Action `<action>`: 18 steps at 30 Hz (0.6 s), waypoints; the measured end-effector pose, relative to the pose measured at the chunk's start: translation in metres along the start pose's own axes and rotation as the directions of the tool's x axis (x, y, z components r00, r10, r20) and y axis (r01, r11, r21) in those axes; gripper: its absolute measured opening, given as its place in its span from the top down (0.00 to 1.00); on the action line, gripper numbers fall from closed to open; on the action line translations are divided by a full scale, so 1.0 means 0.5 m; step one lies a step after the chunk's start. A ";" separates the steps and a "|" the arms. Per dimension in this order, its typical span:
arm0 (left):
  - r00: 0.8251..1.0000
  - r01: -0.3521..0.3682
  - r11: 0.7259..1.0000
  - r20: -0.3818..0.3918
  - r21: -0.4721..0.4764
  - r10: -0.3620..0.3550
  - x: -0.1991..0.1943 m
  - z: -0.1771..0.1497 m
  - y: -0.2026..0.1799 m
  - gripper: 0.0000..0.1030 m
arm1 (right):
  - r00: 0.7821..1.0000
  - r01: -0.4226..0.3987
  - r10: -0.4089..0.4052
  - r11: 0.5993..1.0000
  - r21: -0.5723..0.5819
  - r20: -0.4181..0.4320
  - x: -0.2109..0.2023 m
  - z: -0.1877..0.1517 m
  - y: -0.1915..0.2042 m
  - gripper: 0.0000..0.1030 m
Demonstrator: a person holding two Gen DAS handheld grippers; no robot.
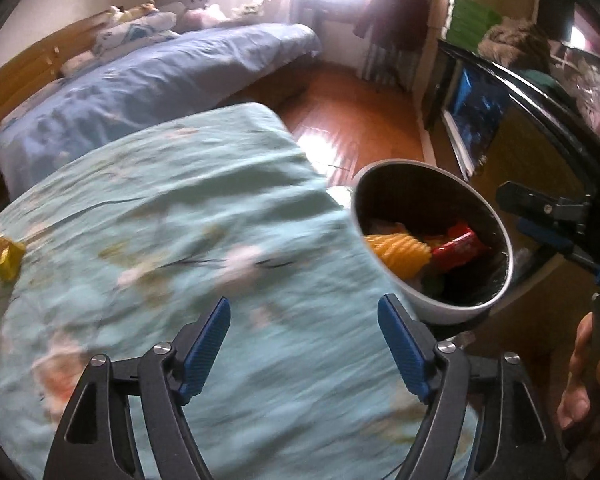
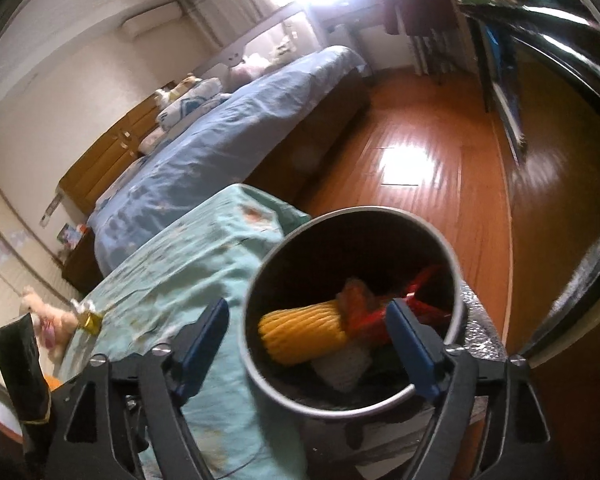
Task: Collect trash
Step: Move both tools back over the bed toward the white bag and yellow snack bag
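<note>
Left wrist view. We see the left gripper (image 1: 304,320) at the bottom of the frame, its two black arms ending in ribbed blue pads (image 1: 208,344) spread wide with nothing between them. Beneath it lies a rumpled teal bedspread (image 1: 172,220) printed with pale flowers, blurred by motion. At the right centre stands a round bin (image 1: 452,304), white outside and dark inside. In it lie a ridged yellow piece (image 1: 400,252) and a glossy red wrapper (image 1: 460,246). At the left edge a crinkled gold wrapper (image 1: 7,258) rests on the bedspread. A bed with a smooth blue cover (image 1: 140,92) fills the upper left, and polished wooden floor (image 1: 352,120) shows at upper centre. At the right edge we see part of the right gripper (image 1: 548,212) and, lower, a hand (image 1: 584,372) on its handle.

Right wrist view. The right gripper (image 2: 306,336) is spread wide at the bottom, one blue pad (image 2: 412,344) in front of the bin's mouth, gripping nothing. The bin (image 2: 340,400) sits at lower centre beside the teal bedspread (image 2: 188,272); inside we see the yellow ribbed piece (image 2: 300,332), a red wrapper (image 2: 424,280) and something pale (image 2: 348,364) below. The gold wrapper (image 2: 90,320) lies at the lower left, next to a plush toy (image 2: 48,316).
</note>
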State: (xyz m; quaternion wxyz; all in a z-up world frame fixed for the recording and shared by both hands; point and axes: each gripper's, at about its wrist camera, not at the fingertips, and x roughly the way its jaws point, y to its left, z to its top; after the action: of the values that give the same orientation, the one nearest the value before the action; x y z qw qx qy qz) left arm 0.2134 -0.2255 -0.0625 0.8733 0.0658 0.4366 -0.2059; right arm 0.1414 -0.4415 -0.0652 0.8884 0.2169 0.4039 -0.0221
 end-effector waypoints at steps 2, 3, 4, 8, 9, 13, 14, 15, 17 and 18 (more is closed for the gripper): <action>1.000 -0.010 1.000 0.016 -0.010 0.010 -0.020 -0.017 0.022 0.23 | 1.000 -0.013 0.013 1.000 -0.012 0.002 -0.002 -0.005 0.021 0.14; 1.000 -0.010 1.000 0.023 -0.013 0.010 -0.029 -0.027 0.031 0.23 | 1.000 -0.024 0.024 1.000 -0.017 0.004 -0.002 -0.008 0.036 0.14; 1.000 -0.009 1.000 0.029 -0.018 0.010 -0.038 -0.038 0.042 0.23 | 0.999 -0.032 0.032 0.999 -0.021 0.005 -0.001 -0.010 0.046 0.14; 0.998 -0.056 0.996 0.034 -0.066 0.058 -0.065 -0.075 0.103 0.23 | 0.998 -0.069 0.068 0.996 -0.051 -0.015 0.010 -0.020 0.099 0.14; 0.997 -0.065 0.994 0.037 -0.083 0.068 -0.072 -0.081 0.118 0.23 | 0.997 -0.078 0.077 0.995 -0.059 -0.019 0.014 -0.025 0.112 0.14; 0.995 -0.085 0.981 0.033 -0.174 0.092 -0.103 -0.105 0.198 0.23 | 0.992 -0.122 0.119 0.985 -0.121 -0.029 0.029 -0.044 0.180 0.14; 0.994 -0.095 0.978 0.037 -0.183 0.104 -0.112 -0.111 0.213 0.23 | 0.991 -0.131 0.128 0.982 -0.133 -0.032 0.034 -0.049 0.196 0.13; 0.992 -0.112 0.975 0.041 -0.190 0.122 -0.121 -0.116 0.228 0.23 | 0.989 -0.145 0.141 0.980 -0.139 -0.038 0.040 -0.055 0.212 0.13; 0.983 -0.163 0.962 0.044 -0.219 0.177 -0.135 -0.127 0.258 0.18 | 0.985 -0.169 0.163 0.975 -0.142 -0.052 0.052 -0.067 0.238 0.13; 0.979 -0.183 0.954 0.044 -0.237 0.198 -0.143 -0.135 0.275 0.17 | 0.983 -0.183 0.176 0.972 -0.147 -0.058 0.059 -0.073 0.253 0.13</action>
State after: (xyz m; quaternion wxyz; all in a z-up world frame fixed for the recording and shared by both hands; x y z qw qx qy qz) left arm 0.1828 -0.0595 -0.0560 0.9050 -0.0016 0.4195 -0.0706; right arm 0.1626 -0.3082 -0.0615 0.8915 0.1847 0.4029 0.0939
